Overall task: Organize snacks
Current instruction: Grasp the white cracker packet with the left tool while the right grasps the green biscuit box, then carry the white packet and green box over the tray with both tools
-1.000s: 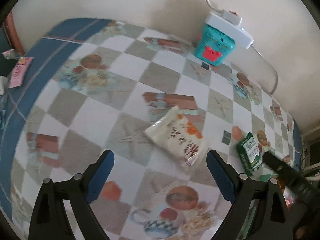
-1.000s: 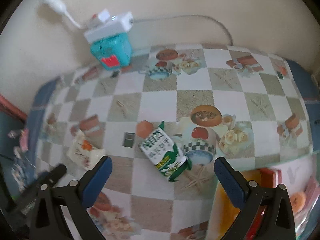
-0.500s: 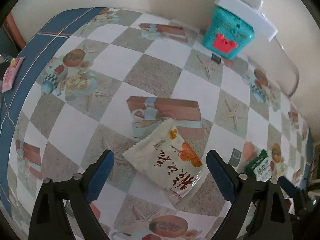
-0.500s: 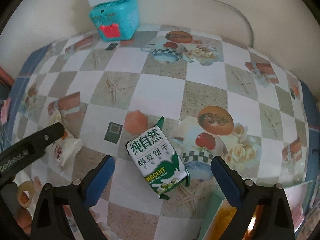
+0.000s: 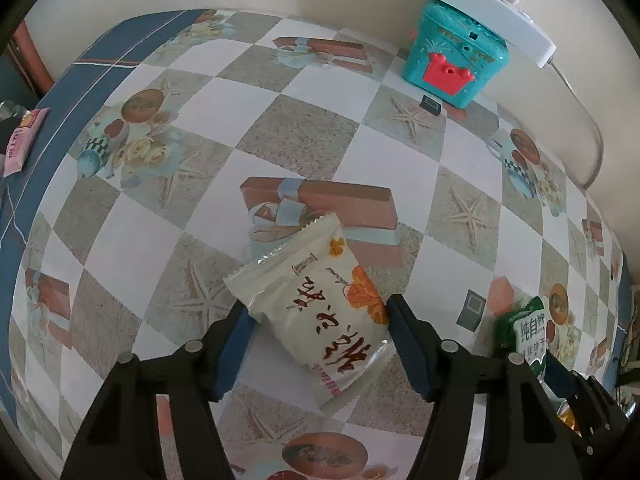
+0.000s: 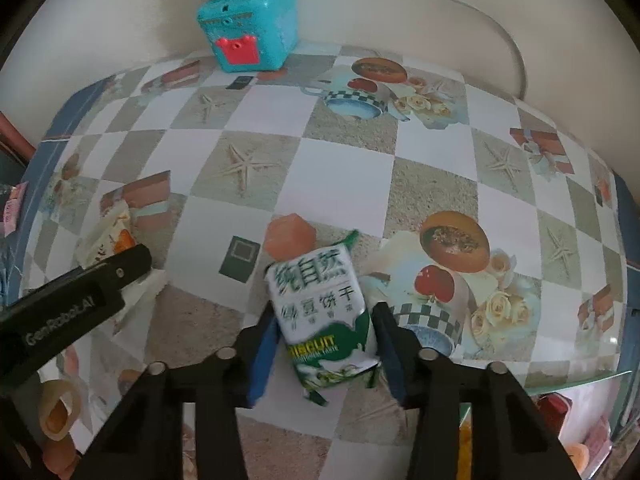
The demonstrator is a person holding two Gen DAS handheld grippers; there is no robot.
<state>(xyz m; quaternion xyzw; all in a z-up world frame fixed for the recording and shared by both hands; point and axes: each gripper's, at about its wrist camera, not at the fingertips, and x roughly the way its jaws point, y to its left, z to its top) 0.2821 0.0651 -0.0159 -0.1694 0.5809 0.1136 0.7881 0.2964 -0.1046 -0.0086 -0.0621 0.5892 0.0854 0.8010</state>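
Snacks sit between both sets of jaws. Nearest the left wrist camera, the left gripper (image 5: 318, 326) straddles a white snack packet (image 5: 320, 308) with red script, lying slantwise on the checked tablecloth (image 5: 280, 128); its jaws have just been closing, and the blue pads (image 5: 408, 344) now touch the packet's two long edges, so it is gripped. Seen from the right wrist camera, the right gripper (image 6: 324, 346) has likewise just been closing, and its pads (image 6: 262, 356) press the sides of a green-and-white biscuit packet (image 6: 324, 316), which rests on the cloth with its lower end between the fingers.

Taking the teal toy box (image 5: 456, 64) at the back wall as landmark: the white packet lies well in front of it and to its left, the biscuit packet well in front and to its right. A white power strip (image 5: 492, 20) lies on top of the box, its cable (image 6: 480, 12) running away along the wall. Far left of the box, past the cloth's blue border, a pink sachet (image 5: 22, 140) lies at the table's edge.
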